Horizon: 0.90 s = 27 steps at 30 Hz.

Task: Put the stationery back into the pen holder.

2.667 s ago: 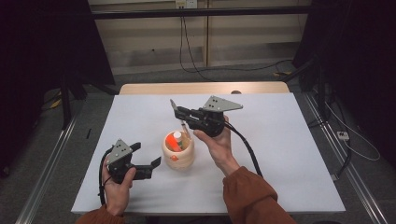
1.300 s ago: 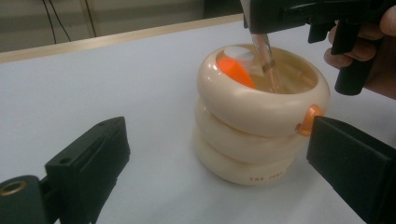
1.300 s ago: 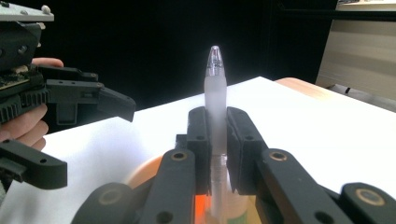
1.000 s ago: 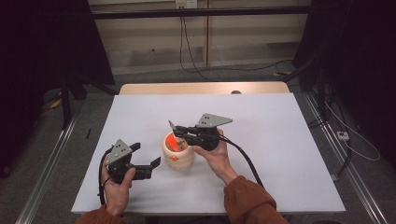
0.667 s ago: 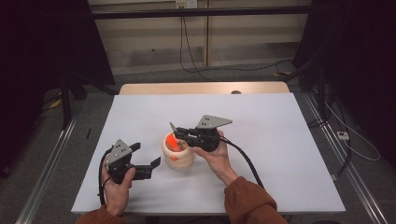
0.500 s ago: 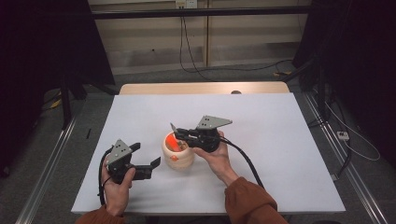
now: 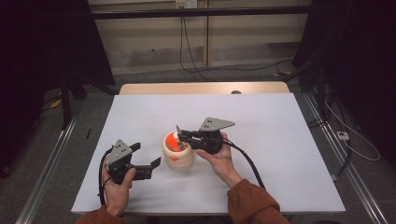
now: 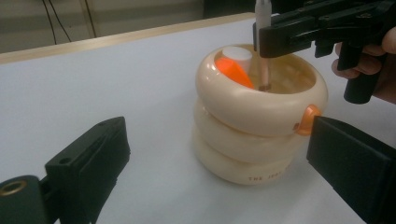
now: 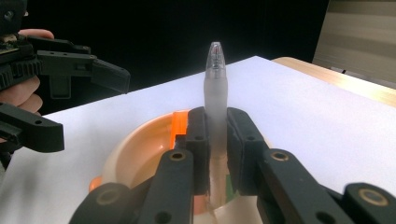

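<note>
A cream ringed pen holder (image 7: 178,158) stands on the white table, with an orange and white item (image 7: 173,140) leaning inside it. My right gripper (image 7: 182,136) hovers over the holder's rim, shut on a frosted pen (image 9: 215,93) held upright. The pen's lower end (image 8: 264,77) dips into the holder (image 8: 252,126). My left gripper (image 7: 145,155) rests low at the holder's left, open. In the left gripper view its jaws (image 8: 217,163) stand on either side of the holder without touching it.
The white table (image 7: 280,140) has bare room to the right and at the back. A wooden strip (image 7: 201,88) runs along its far edge. The right gripper's cable (image 7: 250,163) trails toward the front. Dark curtains flank both sides.
The right gripper has come down and toward the holder with the pen, whose lower end is now inside it. Over the last second nothing visibly moved. The left gripper has stayed put.
</note>
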Each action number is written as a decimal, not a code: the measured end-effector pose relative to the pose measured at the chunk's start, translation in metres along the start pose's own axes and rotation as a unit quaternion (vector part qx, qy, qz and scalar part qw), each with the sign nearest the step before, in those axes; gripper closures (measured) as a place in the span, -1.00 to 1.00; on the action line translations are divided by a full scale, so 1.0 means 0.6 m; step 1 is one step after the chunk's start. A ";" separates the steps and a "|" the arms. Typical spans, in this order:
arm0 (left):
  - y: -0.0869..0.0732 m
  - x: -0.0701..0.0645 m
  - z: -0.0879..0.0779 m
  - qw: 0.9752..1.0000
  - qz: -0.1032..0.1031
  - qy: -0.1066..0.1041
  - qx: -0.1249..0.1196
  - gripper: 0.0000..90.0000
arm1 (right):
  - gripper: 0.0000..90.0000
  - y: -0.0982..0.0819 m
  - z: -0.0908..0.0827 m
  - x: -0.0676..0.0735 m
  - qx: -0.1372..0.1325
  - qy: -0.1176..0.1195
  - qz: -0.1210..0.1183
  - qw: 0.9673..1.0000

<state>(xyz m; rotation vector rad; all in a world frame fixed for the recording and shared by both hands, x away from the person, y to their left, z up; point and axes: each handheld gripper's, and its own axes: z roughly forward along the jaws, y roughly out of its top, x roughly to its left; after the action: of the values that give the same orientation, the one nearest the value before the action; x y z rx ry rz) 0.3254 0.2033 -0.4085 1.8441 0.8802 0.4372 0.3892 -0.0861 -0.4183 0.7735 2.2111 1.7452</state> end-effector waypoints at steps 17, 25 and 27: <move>0.000 0.001 0.001 1.000 0.000 0.000 0.001 -0.88 | -0.56 0.008 -0.009 -0.001 -0.006 -0.043 0.014 0.999; -0.002 0.001 0.001 1.000 -0.003 0.003 0.005 -0.88 | -0.91 0.011 -0.016 -0.010 0.002 -0.061 0.020 0.998; -0.001 0.000 0.000 1.000 -0.002 0.005 0.002 -0.88 | -0.93 0.012 -0.019 -0.011 0.002 -0.064 0.022 0.998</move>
<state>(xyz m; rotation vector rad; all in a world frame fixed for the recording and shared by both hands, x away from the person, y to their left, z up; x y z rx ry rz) 0.3256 0.2034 -0.4091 1.8454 0.8919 0.4426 0.3913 -0.0978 -0.4093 0.9138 2.1300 1.6607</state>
